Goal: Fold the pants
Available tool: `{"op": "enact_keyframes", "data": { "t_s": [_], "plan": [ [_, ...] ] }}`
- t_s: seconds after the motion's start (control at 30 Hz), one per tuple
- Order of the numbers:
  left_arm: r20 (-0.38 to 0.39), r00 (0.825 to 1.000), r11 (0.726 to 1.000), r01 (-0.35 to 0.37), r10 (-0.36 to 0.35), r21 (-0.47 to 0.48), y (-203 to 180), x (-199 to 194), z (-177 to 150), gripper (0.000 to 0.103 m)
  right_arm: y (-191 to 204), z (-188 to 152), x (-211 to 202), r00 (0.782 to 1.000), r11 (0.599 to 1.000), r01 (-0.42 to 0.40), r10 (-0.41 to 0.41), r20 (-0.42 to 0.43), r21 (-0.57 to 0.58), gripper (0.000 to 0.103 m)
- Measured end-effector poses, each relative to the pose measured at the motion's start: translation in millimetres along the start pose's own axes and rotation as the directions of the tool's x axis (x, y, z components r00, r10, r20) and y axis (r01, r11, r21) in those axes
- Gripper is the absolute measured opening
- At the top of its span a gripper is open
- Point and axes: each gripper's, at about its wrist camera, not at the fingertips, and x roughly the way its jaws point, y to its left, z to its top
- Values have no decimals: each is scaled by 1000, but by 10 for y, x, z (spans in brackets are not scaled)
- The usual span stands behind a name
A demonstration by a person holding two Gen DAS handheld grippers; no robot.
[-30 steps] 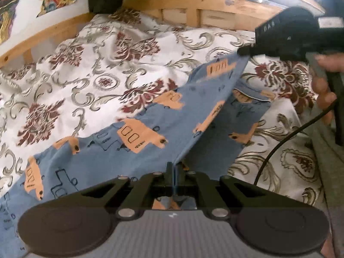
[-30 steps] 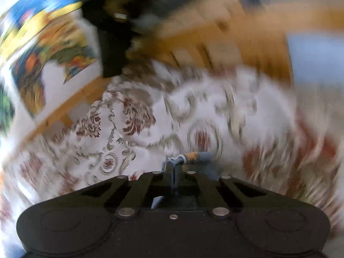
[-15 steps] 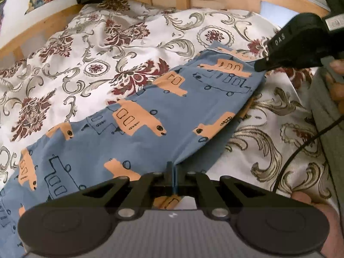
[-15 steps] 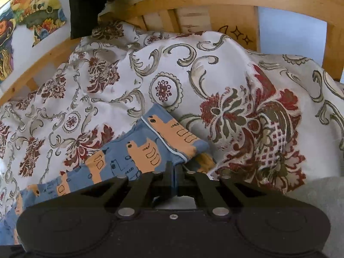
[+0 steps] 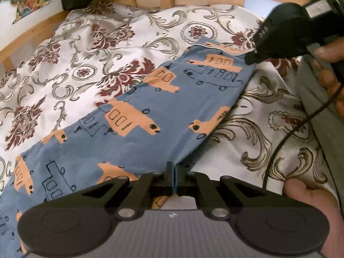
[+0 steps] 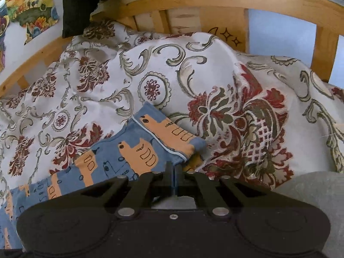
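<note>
Both hand-held grippers, left [image 5: 173, 173] and right [image 6: 173, 173], pinch pants [image 5: 150, 116] on bedspread [image 5: 86, 49]; headboard [image 6: 215, 2] behind.

Left tongs [image 5: 173, 172]: black linkage arms, silver pivot screws, ribbed grey body with small white mark. Right tongs [image 6: 173, 172]: same, black body; black cable at 3 o'clock.

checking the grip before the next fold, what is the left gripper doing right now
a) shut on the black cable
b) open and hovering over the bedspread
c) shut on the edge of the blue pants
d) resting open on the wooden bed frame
c: in the left wrist view the left gripper has its fingers pressed together with the edge of the blue pants running into them, over the floral bedspread.
</note>
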Motion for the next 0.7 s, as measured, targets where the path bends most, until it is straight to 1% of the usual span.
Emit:
{"op": "enact_keyframes", "data": {
  "t_s": [0.07, 0.1, 0.13, 0.17, 0.2, 0.23, 0.27, 0.3, 0.37, 0.4, 0.43, 0.47, 0.5, 0.53, 0.57, 0.6, 0.63, 0.67, 0.7],
  "plan": [
    [4, 1000, 1000, 3, -3, -9, 16, 7, -12, 5, 21, -9, 34, 1000, 1000, 14, -14, -18, -14, 2],
    [5, 1000, 1000, 8, -8, -24, 46, -12, -24, 11, 25, -5, 46, 999, 1000, 20, -21, -26, -18, 7],
    [-5, 1000, 998, 25, -25, -51, 104, -54, -38, 24, 35, 0, 52, 999, 999, 23, -24, -39, -25, 11],
    [-10, 999, 996, 45, -46, -76, 166, -124, -56, 33, 41, 3, 49, 998, 999, 23, -25, -52, -33, 20],
    [-2, 998, 993, 68, -68, -101, 246, -220, -77, 47, 44, 0, 21, 998, 999, 16, -19, -58, -41, 28],
    [16, 997, 990, 77, -75, -120, 336, -340, -114, 53, 55, -3, -19, 998, 999, 6, -9, -63, -53, 33],
    [25, 998, 988, 66, -63, -138, 439, -459, -161, 53, 71, -15, -77, 998, 997, -12, 7, -68, -72, 43],
    [23, 999, 986, 44, -40, -160, 551, -557, -217, 53, 92, -27, -133, 997, 995, -30, 23, -74, -93, 50],
    [-2, 1000, 970, -28, 28, -242, 835, -703, -369, 53, 165, -48, -253, 996, 987, -67, 58, -64, -148, 56],
    [-24, 998, 952, -64, 59, -298, 981, -733, -448, 53, 230, -62, -304, 996, 978, -88, 80, -50, -189, 56],
    [-59, 994, 923, -110, 95, -369, 1148, -746, -546, 52, 313, -74, -325, 993, 964, -120, 112, -48, -238, 56],
    [-108, 986, 883, -160, 125, -442, 1312, -738, -654, 52, 436, -99, -321, 985, 937, -172, 163, -56, -303, 56],
    [-165, 976, 842, -208, 144, -498, 1447, -718, -755, 46, 538, -133, -291, 976, 911, -219, 206, -76, -350, 56],
    [-231, 959, 798, -265, 162, -542, 1572, -690, -869, 41, 679, -191, -224, 965, 873, -262, 238, -110, -412, 56],
    [-278, 944, 764, -311, 179, -565, 1666, -684, -974, 36, 806, -251, -140, 957, 834, -290, 246, -155, -469, 55],
    [-289, 940, 743, -323, 181, -586, 1733, -718, -1062, 25, 912, -320, -44, 949, 794, -312, 238, -205, -521, 52],
    [-296, 938, 739, -329, 182, -588, 1766, -752, -1106, 18, 975, -391, 57, 947, 769, -312, 207, -245, -557, 51],
    [-320, 926, 743, -357, 202, -566, 1774, -782, -1135, 13, 999, -456, 183, 946, 761, -295, 149, -287, -578, 50],
    [-345, 908, 759, -394, 236, -518, 1755, -806, -1168, 9, 971, -477, 244, 945, 764, -288, 129, -301, -577, 50]
  ]
}}
